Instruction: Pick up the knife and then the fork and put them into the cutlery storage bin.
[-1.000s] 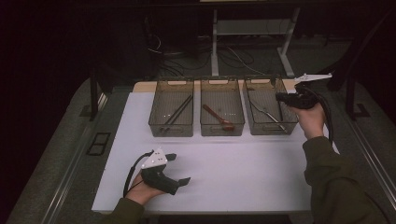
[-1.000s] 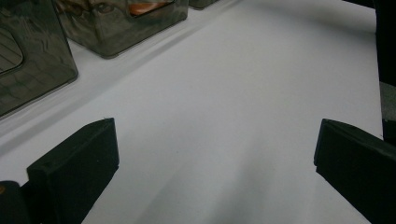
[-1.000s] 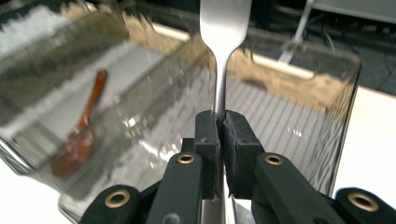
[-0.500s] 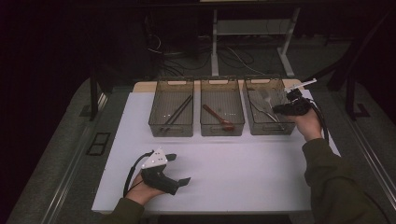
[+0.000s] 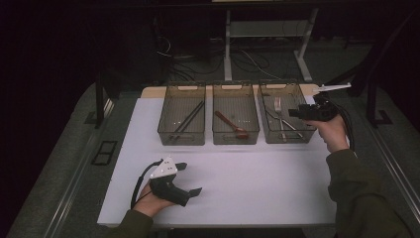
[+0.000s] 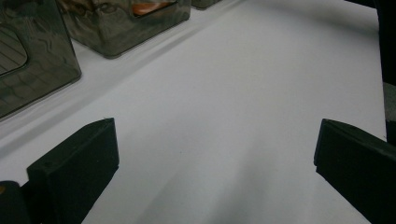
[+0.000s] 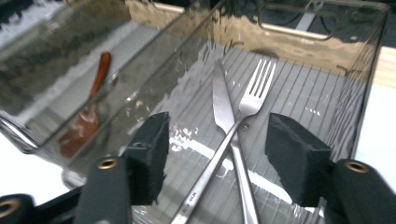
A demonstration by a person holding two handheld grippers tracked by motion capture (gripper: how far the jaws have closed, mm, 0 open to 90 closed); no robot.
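Dark floor and cable tangles surround a white tabletop (image 5: 257, 188) carrying three smoky transparent plastic bins in a row at its 12 o'clock edge. At 1 o'clock, the right bin (image 5: 285, 135) holds a silver metal fork (image 7: 254, 95) lying crossed over a silver metal knife (image 7: 223, 105) on its ribbed floor. The right gripper (image 5: 293, 113) hovers over this bin's 3 o'clock wall, held in the person's right hand (image 5: 333, 133); its black fingers (image 7: 148, 156) have just been opening and now stand apart above the crossed cutlery, pressing on nothing. The middle bin (image 5: 236, 134) holds a brown wooden spoon (image 5: 232, 124), and the left bin (image 5: 181, 135) holds dark chopsticks (image 5: 187, 120). At 7 o'clock, the left gripper (image 5: 189, 179) rests low on the tabletop with its fingers (image 6: 77, 168) spread wide over bare white surface, empty.
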